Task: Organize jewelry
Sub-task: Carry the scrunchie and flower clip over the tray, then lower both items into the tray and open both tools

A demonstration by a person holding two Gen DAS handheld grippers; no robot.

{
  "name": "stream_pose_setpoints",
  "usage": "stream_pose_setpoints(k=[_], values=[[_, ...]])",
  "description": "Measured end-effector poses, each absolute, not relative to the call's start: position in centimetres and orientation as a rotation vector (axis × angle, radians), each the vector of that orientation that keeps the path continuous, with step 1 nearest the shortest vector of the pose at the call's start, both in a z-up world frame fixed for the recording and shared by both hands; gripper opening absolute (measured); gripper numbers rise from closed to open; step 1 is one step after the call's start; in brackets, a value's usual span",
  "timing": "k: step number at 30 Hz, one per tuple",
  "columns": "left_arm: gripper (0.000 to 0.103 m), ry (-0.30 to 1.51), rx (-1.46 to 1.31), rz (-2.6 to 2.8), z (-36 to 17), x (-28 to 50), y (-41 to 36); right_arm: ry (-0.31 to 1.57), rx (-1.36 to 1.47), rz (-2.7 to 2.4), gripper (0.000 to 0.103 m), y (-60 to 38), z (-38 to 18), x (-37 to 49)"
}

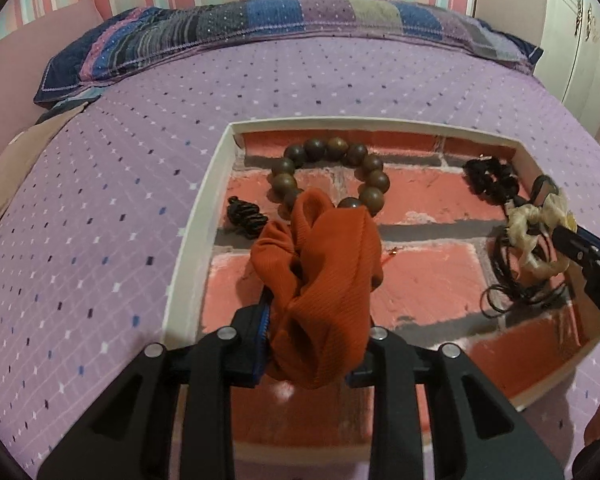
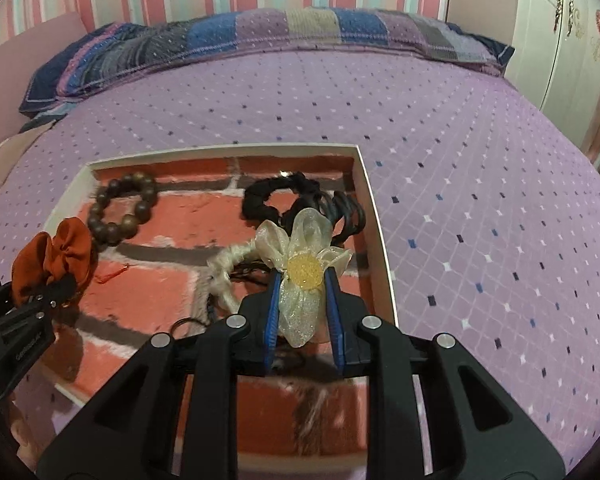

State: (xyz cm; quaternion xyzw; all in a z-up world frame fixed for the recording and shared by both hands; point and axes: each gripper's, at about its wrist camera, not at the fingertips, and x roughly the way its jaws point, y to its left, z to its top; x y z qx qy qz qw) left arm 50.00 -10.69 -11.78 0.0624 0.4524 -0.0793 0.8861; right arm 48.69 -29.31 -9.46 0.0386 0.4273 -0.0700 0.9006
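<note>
A white-rimmed tray (image 1: 204,216) with a brick-pattern floor lies on the bed. My left gripper (image 1: 312,320) is shut on an orange fabric scrunchie (image 1: 324,272) above the tray's near left part. My right gripper (image 2: 302,292) is shut on a cream flower hair tie (image 2: 300,264) over the tray's right side; it also shows in the left wrist view (image 1: 536,224). A brown bead bracelet (image 1: 332,168) lies at the tray's back. A black scrunchie (image 2: 272,196) and thin black hair ties (image 1: 516,284) lie on the right. A small black clip (image 1: 246,216) lies by the left rim.
The purple patterned bedspread (image 1: 120,184) surrounds the tray. A striped pillow (image 1: 260,24) lies along the far edge under a striped wall. A white wardrobe (image 2: 560,40) stands at the right. A tiny red piece (image 2: 112,274) lies on the tray floor.
</note>
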Motion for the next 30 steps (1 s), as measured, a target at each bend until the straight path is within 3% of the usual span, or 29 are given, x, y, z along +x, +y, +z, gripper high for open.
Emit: stream_pose_setpoints(k=[7,9,11,16,20,30], values=[[0.037,0.946,0.135,-0.172,-12.2,51.0,-11.1,0.914,0.08,-0.11,0.026,-30.1,-11.1,49.8],[0.04,0.952,0.13,-0.177,-12.3,51.1,-11.2,0.904,0.068,-0.107,0.032,-30.2,-10.9,49.6],[0.052,0.951,0.112,-0.192,-12.0,51.0,-10.8,0.884,0.076,-0.089,0.048,-30.3,-10.5,49.2],[0.058,0.946,0.098,-0.21,-11.3,50.2,-10.4,0.865,0.108,-0.051,0.059,-31.0,-9.6,48.2],[0.069,0.93,0.063,-0.232,-10.1,49.1,-9.7,0.79,0.124,-0.022,0.079,-31.3,-8.0,46.3],[0.085,0.834,0.033,-0.218,-5.6,43.1,-6.8,0.706,0.087,-0.061,0.088,-31.9,-4.3,39.1]])
